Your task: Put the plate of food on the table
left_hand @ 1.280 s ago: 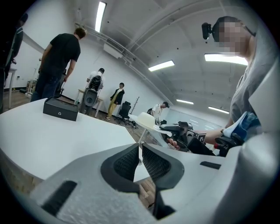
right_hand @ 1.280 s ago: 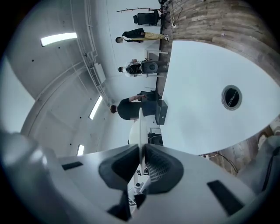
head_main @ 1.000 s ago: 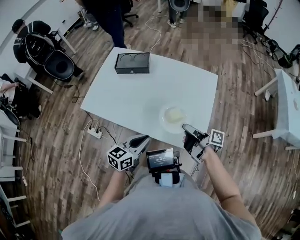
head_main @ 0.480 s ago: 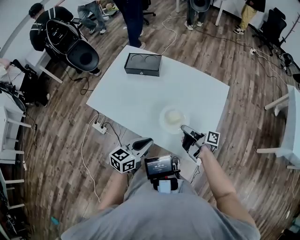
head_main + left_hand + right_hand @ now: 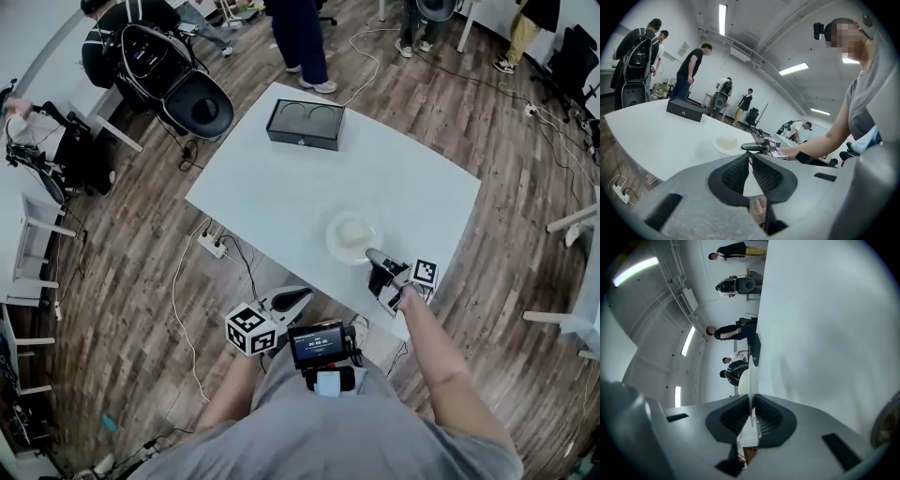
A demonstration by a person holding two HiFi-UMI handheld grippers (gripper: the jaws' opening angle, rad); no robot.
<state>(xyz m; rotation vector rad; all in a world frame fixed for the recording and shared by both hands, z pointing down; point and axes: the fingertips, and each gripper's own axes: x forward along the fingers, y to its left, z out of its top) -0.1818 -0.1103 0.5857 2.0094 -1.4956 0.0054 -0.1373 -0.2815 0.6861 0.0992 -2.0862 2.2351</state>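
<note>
Round whitish plate [image 5: 352,238] with a pale yellowish mound of food [image 5: 349,229] sits flat on the white table [image 5: 394,169], close to the near right edge and well apart from the black box [image 5: 306,124] at the far side. Right gripper [image 5: 373,255] reaches in over the near edge, forearm stretched forward, jaws pinching the plate's near rim. Left gripper [image 5: 302,296] hangs off the table's near edge above the wood floor [image 5: 141,281], jaws pressed together at the tips, nothing between.

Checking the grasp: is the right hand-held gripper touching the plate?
Touching. The right gripper view shows the right hand-held gripper shut on the rim of the plate, edge-on between its jaws.
</note>
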